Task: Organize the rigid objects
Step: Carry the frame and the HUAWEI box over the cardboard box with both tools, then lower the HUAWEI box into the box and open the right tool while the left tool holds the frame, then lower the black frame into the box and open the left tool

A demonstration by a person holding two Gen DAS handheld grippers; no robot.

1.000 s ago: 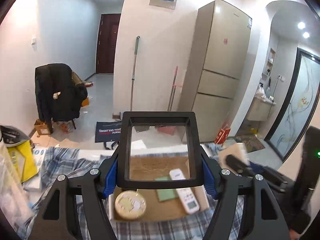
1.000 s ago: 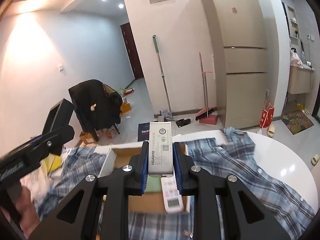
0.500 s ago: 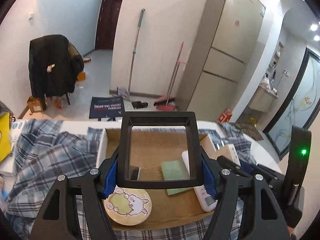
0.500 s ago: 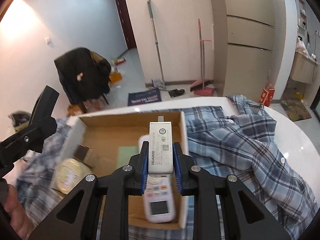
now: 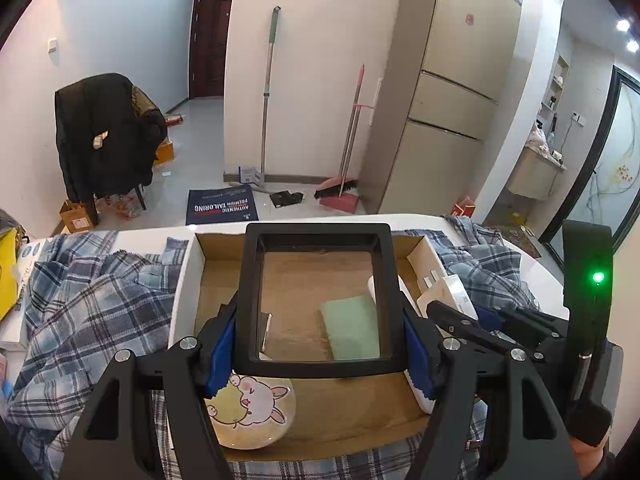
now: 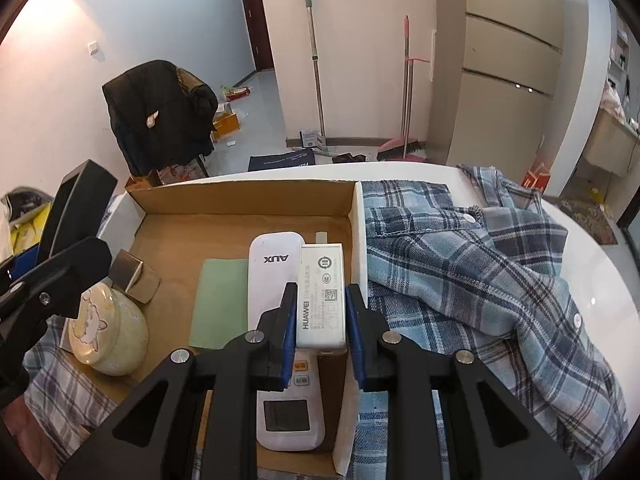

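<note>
your left tongs (image 5: pixel 320 352) pinch a black rectangular frame (image 5: pixel 318 298) by its two side bars, the blue pads pressed against them, and hold it at the centre of the left wrist view, over the open cardboard box (image 5: pixel 208 280). through the frame's opening you see the box floor and a pale green card (image 5: pixel 352 332) lying flat on it. a round cream tin with a rabbit drawing (image 5: pixel 250 412) sits at the lower left of the box, partly behind the left tong finger.

your right tongs (image 6: pixel 321 320) are clamped on a white huawei adapter (image 6: pixel 322 292), label up, in the middle of the right wrist view. it sits over the right end of the box, just beside the box's white right wall (image 6: pixel 358 240). under it lies a white aux remote (image 6: pixel 276 280), lengthwise, with the green card to its left. a small brown block (image 6: pixel 128 272) stands at the box's left side, near the tin.

a blue plaid shirt (image 6: pixel 480 280) lies rumpled on the white counter (image 6: pixel 580 248) at the right of the frame.
</note>
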